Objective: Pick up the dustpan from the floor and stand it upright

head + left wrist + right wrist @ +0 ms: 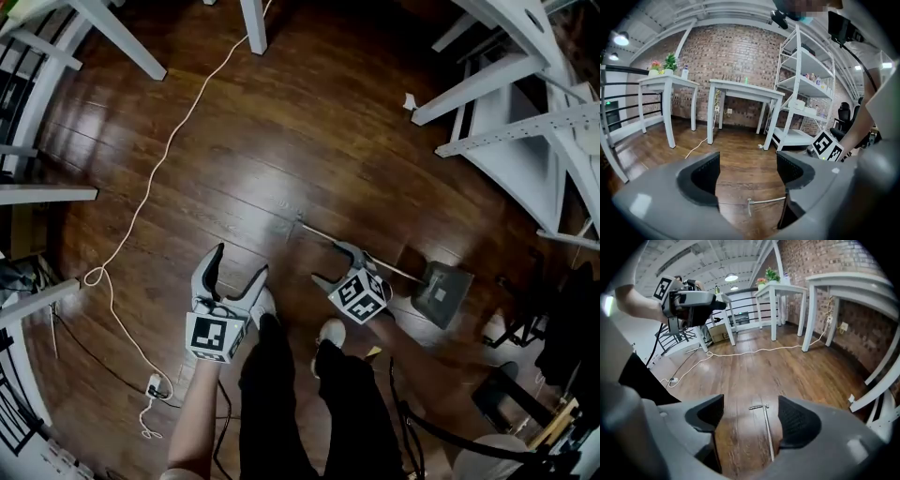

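Observation:
The dustpan lies flat on the wooden floor: a grey pan point(441, 292) at the right and a thin metal handle point(361, 251) running up-left to a hooked end point(300, 223). My right gripper point(337, 264) hovers over the middle of the handle, open. In the right gripper view the handle point(767, 427) shows on the floor between the pads of the right gripper point(750, 420), untouched. My left gripper point(234, 272) is open and empty, left of the handle. The left gripper point(747, 173) frames the handle's end point(761, 201).
A white cable point(155, 178) loops across the floor at the left to a plug strip point(155, 384). White table legs point(122, 37) stand at the back. A white shelving unit point(525, 141) fills the right. My legs and shoes point(328, 333) are just behind the grippers.

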Demonstrator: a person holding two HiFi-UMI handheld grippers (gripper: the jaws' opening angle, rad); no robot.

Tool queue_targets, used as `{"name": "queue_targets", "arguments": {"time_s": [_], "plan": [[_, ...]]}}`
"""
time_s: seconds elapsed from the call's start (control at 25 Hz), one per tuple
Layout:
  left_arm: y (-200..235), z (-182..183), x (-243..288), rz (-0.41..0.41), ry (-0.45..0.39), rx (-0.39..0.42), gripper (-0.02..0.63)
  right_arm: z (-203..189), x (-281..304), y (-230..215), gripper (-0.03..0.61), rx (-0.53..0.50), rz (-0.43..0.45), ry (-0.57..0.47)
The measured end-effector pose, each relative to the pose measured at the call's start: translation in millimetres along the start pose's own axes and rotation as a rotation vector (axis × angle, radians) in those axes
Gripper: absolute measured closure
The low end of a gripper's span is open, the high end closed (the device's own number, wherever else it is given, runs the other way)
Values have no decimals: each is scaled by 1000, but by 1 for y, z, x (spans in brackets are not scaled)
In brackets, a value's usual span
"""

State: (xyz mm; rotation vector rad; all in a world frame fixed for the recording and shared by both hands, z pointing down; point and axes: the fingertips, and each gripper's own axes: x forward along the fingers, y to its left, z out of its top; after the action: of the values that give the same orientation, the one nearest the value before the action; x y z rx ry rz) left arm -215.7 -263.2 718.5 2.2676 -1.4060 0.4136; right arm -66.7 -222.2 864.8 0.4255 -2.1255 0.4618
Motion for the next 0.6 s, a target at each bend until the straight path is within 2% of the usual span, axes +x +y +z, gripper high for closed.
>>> {"name": "queue_targets", "arguments": {"time_s": [0.32,0.48,0.6], "plan": [[30,-122,67,-64,46,5,219,-59,162,-25,251,-26,37,87],[33,-170,89,-108,67,-1,224,-78,226,-41,272,-34,29,114],[32,-195,101,-138,84,9,232,-98,263,-52,320,-53,21,152]]}}
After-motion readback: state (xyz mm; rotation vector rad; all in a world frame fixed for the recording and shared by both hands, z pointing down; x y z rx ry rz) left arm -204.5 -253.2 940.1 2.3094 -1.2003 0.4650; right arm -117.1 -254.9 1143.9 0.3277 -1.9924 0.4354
